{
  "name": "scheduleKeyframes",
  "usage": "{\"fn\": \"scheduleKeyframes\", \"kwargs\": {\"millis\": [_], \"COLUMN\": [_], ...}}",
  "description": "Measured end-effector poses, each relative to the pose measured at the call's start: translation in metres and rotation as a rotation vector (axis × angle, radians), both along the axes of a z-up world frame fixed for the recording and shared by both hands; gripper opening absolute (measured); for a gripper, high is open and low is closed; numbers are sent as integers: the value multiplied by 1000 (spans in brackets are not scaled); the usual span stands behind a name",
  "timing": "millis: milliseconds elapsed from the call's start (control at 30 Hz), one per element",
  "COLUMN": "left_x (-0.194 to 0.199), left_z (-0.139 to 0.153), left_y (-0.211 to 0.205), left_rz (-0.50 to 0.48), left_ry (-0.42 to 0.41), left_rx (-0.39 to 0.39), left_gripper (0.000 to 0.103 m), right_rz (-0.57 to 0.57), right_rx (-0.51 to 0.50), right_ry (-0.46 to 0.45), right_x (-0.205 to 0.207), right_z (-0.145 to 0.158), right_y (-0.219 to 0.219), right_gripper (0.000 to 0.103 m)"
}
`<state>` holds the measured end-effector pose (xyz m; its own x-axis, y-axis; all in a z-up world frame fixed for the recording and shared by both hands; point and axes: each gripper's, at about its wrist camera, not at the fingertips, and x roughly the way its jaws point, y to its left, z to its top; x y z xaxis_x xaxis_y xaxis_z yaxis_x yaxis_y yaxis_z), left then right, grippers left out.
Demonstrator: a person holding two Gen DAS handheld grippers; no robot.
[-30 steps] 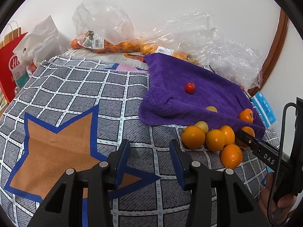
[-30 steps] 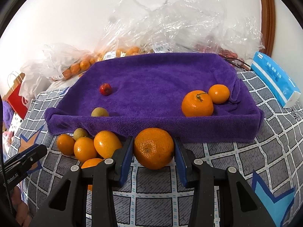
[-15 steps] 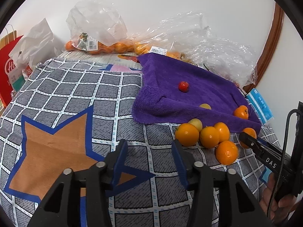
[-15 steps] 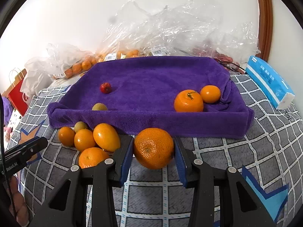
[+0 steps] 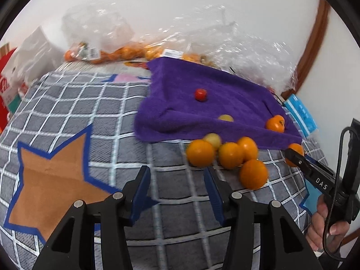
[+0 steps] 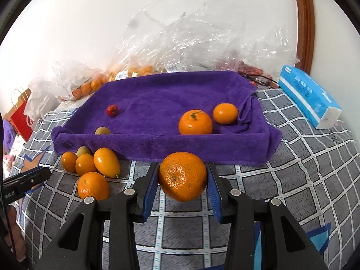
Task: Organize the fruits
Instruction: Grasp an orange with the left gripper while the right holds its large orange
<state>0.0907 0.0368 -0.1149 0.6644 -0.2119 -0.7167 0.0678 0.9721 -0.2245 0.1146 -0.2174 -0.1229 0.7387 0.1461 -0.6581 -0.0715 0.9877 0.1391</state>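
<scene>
My right gripper (image 6: 182, 175) is shut on a large orange (image 6: 182, 176) and holds it above the checked blanket, just in front of the purple towel tray (image 6: 202, 150). In the tray lie two oranges (image 6: 195, 122), a small red fruit (image 6: 112, 110) and a small yellow-green fruit (image 6: 102, 131). A cluster of loose oranges (image 6: 93, 185) and a yellow-green fruit lies left of the tray's front. My left gripper (image 5: 176, 182) is open and empty over the blanket, with that cluster (image 5: 200, 153) just ahead to its right. The right gripper (image 5: 292, 154) also shows at the right edge of the left wrist view.
Clear plastic bags with more oranges (image 6: 96, 83) lie behind the tray against the wall. A blue tissue pack (image 6: 308, 94) lies at the right. A red paper bag (image 5: 6, 85) stands at the far left. The blanket (image 5: 56, 168) has an orange star.
My right gripper has lifted the large orange off the blanket and drawn back a little from the tray. My left gripper has shifted rightward toward the loose oranges, still open.
</scene>
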Motion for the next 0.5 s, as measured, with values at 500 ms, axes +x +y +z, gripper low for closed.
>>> {"fn": "scheduleKeyframes", "kwargs": {"millis": [500], "left_x": [33], "left_z": [-11], "left_y": [-33], "left_rz": [-62], "left_ry": [15], "left_rx": [124], "left_gripper": [46], "right_rz": [-9], "right_rx": [10], "right_ry": [3], "right_x": [-2], "right_z": [-2], "right_y": [-15], "right_gripper": [42]}}
